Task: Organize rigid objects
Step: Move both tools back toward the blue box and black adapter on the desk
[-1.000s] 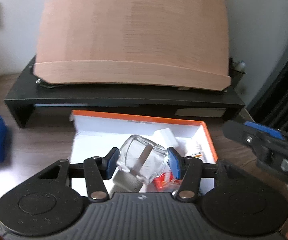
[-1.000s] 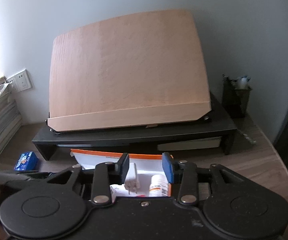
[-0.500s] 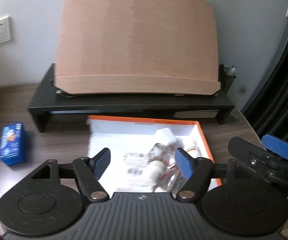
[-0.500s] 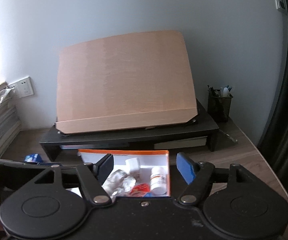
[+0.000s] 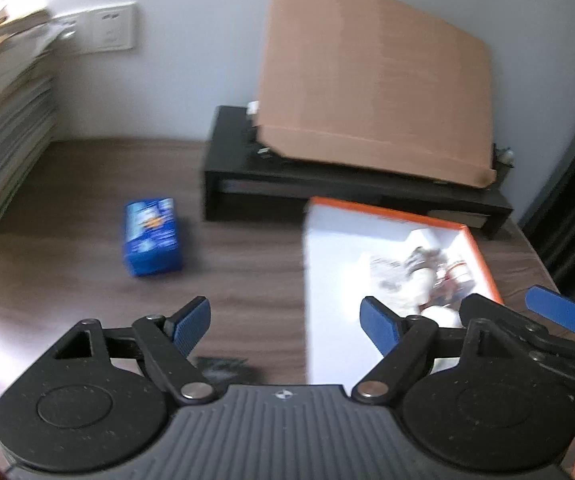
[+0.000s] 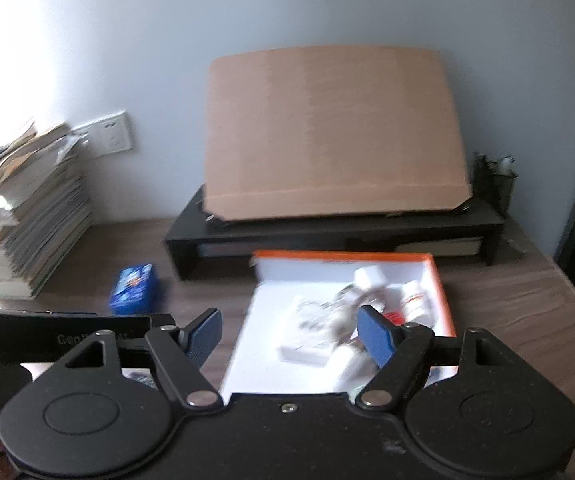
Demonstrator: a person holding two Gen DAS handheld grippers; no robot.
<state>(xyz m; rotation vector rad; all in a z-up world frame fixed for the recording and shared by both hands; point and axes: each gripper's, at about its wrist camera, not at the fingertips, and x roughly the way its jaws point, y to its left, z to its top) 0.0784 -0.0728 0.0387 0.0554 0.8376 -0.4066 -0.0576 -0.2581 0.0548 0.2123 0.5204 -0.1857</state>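
An orange-rimmed white box (image 5: 483,258) lies on the wooden desk, also seen in the right wrist view (image 6: 441,292). It holds a clear glass jar (image 6: 343,300), a white charger (image 6: 369,276), a pill bottle (image 6: 415,298) and other small items. A blue box (image 5: 151,236) lies on the desk to the left of it, also visible in the right wrist view (image 6: 133,288). My left gripper (image 5: 285,326) is open and empty, above the desk at the white box's left edge. My right gripper (image 6: 289,334) is open and empty above the box's near part.
A black monitor stand (image 6: 335,236) with a leaning brown board (image 6: 331,132) stands behind the box. A stack of books (image 6: 19,220) sits at the far left by a wall socket (image 5: 107,30). A black pen holder (image 6: 495,184) is at the right.
My left gripper opened and let the glass jar drop into the box, then drew back and swung left. My right gripper opened wider and pulled back and up.
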